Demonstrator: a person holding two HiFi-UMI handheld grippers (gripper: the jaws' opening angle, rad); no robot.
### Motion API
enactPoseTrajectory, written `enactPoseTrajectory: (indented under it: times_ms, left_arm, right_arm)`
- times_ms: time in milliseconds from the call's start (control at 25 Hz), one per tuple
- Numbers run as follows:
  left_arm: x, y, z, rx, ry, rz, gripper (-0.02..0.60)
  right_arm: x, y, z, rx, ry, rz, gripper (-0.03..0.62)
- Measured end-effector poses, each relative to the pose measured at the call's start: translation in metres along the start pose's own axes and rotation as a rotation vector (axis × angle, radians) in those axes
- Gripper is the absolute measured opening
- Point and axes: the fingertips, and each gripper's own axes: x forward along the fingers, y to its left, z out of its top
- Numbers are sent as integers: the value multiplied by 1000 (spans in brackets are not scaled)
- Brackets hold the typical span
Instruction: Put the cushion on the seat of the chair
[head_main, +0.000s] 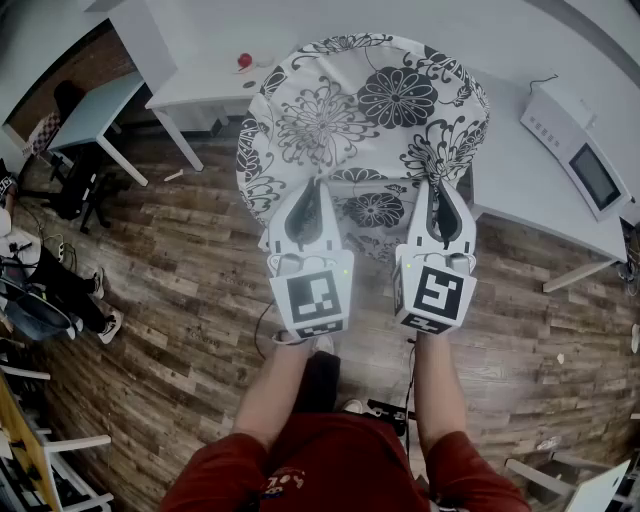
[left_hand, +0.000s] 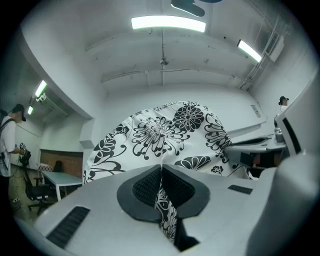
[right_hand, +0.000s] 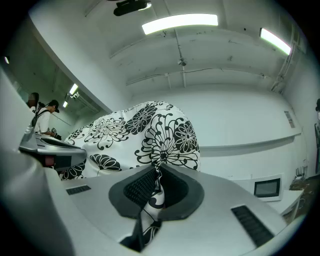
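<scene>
White cushion (head_main: 360, 110), black flower print — seemingly aloft, edge pinched in left gripper (head_main: 313, 186) and right gripper (head_main: 437, 186) fingers (right_hand: 141, 188).

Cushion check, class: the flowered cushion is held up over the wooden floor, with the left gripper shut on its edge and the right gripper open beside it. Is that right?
Not quite. The right gripper is not open: the right gripper view shows its jaws shut on a fold of the cushion, as the left gripper is. The rest stands: the cushion is held up over the wooden floor.
</scene>
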Motion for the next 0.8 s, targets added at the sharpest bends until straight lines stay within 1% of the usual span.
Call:
enactPoseTrajectory:
  times_ms: [200,280,480,680,800]
  left_arm:
    - [-13,1,17,-11,-20,18,33]
    - [-14,-1,20,-5,-28,30,33]
    - [-10,-1,15,8,-39,36,32]
    - [-19,1,19,-13,-32,21,32]
    - [-21,5,23,-17,-33,10,32]
  right_arm:
    - [-11,4,5,-9,10,33,43]
    - [-9,3,6,-4,7,42,43]
    - [2,4,-6,1,13,47,43]
    - [-12,6,-1,16,29,29,44]
    - [-15,9,5,4,29,13,44]
